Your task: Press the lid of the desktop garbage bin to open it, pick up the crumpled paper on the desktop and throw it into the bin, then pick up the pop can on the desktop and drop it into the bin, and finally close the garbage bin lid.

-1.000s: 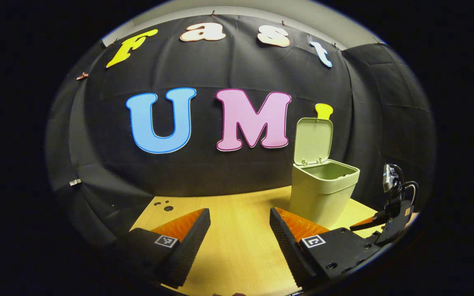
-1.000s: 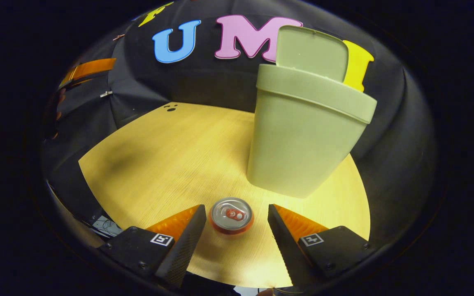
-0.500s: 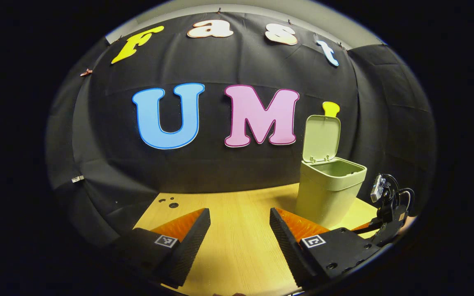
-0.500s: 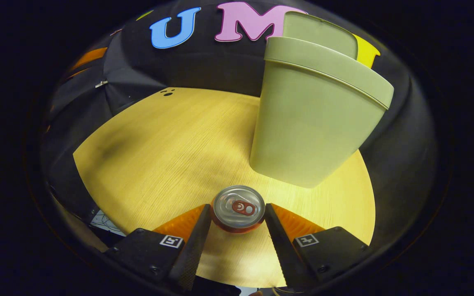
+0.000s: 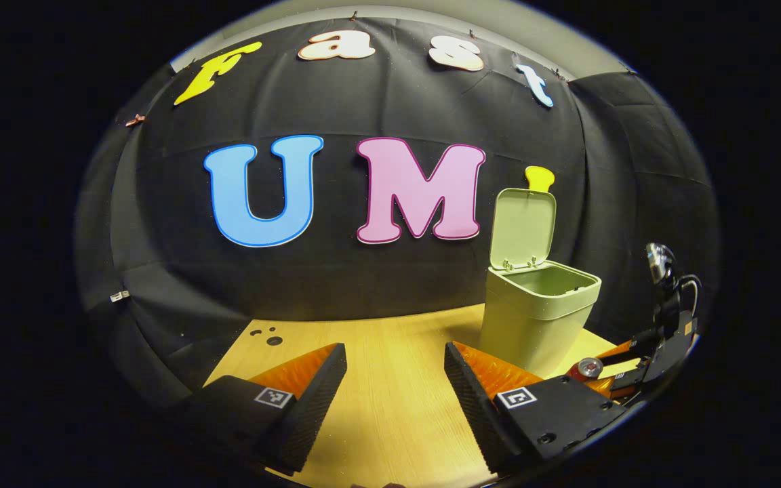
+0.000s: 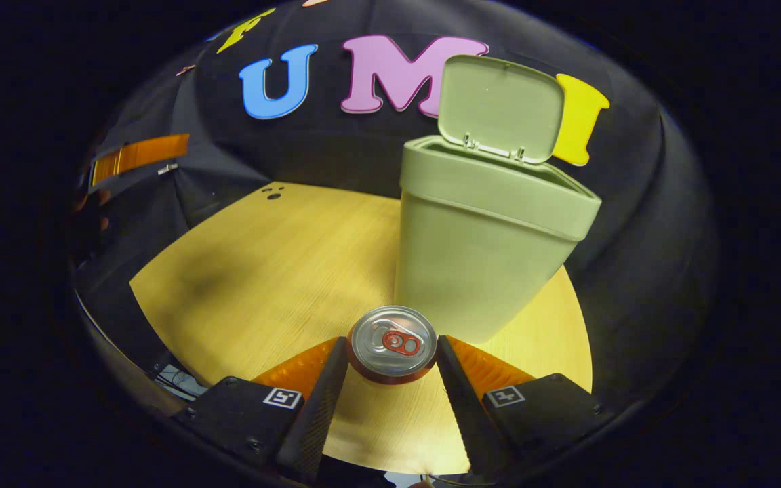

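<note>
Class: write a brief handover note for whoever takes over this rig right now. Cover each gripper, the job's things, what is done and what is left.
Right gripper: shut on the pop can, just in front of the bin.
Left gripper: open, holding nothing, above the table.
Lid: standing open.
Crumpled paper: not on the visible desktop; likely already binned.
Left: drop the can into the bin, then close the lid.

Green bin (image 6: 478, 257) on wooden table (image 6: 282, 271)
</note>
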Demonstrator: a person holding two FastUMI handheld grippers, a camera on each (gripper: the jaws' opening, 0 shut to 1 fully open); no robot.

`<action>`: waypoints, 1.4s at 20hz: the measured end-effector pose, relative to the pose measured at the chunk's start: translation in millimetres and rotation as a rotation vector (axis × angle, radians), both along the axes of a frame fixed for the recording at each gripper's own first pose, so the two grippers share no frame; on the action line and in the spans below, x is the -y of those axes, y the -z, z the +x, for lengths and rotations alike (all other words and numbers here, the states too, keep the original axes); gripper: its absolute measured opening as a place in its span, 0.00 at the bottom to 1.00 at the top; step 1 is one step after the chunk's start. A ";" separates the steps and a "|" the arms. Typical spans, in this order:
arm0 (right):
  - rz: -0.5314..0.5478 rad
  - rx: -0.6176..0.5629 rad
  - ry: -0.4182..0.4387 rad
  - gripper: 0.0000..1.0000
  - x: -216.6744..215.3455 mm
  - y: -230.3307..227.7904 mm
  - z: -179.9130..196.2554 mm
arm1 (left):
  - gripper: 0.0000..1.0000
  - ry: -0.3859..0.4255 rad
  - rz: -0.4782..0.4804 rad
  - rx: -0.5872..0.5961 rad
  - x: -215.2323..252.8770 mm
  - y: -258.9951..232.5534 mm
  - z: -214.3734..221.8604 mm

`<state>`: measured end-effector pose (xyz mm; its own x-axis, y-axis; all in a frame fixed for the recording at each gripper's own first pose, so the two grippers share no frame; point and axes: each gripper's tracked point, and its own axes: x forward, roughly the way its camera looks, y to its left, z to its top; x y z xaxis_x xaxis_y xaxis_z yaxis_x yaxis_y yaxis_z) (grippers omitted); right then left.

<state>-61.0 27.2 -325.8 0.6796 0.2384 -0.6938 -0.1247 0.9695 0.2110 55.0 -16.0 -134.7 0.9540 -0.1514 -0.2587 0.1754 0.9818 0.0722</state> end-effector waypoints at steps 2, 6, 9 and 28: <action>0.011 0.044 0.020 0.83 9.1 -22.8 11.4 | 0.94 0.012 -0.002 0.002 8.2 0.4 4.0; 0.026 0.130 0.047 0.83 24.5 -67.6 30.5 | 0.94 0.029 -0.016 -0.002 21.4 3.4 9.9; 0.026 0.209 0.053 0.83 34.9 -102.4 49.1 | 0.94 0.041 -0.020 -0.003 29.2 5.9 14.4; -0.132 0.259 0.236 0.82 156.3 -115.6 146.6 | 0.94 0.015 -0.020 -0.012 22.8 8.3 23.1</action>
<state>85.6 -129.1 -210.2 0.8624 -0.0258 -0.5055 0.0725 0.9947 0.0730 78.1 -38.9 -142.9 0.9486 -0.1706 -0.2664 0.1904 0.9804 0.0503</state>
